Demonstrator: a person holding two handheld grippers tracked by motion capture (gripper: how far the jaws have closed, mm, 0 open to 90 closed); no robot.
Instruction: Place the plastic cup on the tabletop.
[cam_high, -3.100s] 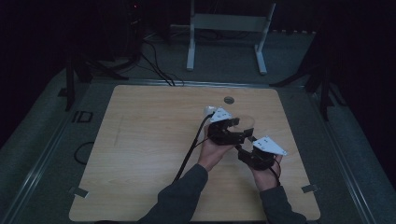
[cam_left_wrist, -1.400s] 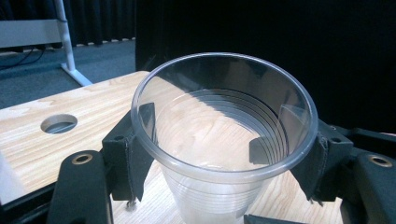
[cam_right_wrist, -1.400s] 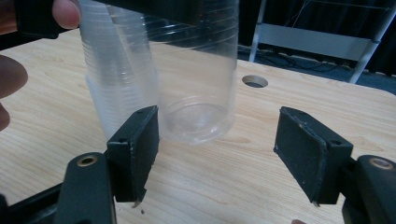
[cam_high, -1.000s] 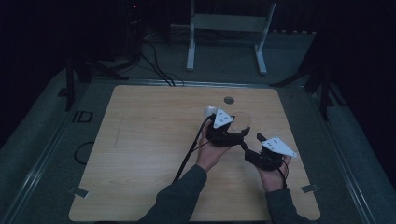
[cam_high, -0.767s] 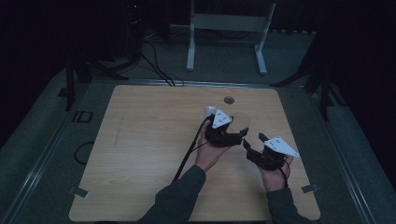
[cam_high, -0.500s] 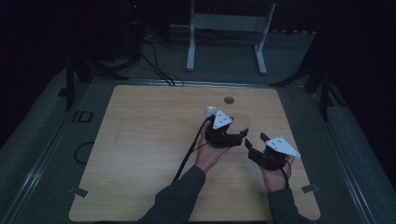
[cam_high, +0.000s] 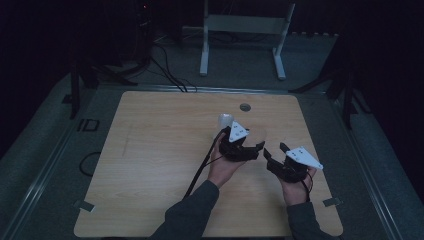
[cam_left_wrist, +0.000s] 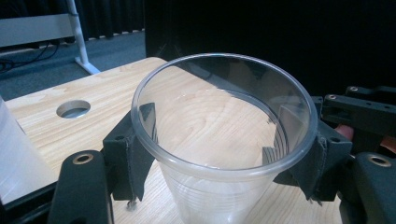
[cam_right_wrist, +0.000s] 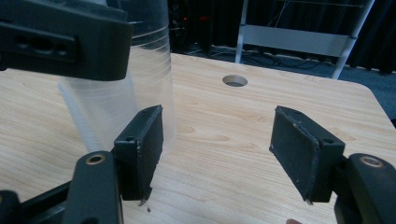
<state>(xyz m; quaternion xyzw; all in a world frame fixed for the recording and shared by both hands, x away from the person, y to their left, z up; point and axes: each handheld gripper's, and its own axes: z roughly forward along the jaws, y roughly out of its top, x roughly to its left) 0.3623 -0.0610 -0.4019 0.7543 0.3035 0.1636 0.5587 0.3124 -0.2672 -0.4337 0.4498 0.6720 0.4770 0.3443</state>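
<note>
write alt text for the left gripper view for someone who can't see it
A clear plastic cup, seen from just above its open rim, stands upright between the left gripper, whose two black pads press on its sides below the rim. Beneath it is a light wooden table with a round hole near the far edge, and dark curtains beyond.

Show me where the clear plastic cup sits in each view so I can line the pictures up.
High view: the clear cup is faint, right of centre, at the left gripper.
Left gripper view: centre, between the pads.
Right gripper view: upper left.
Shared landmark: the round hole in the table.
</note>
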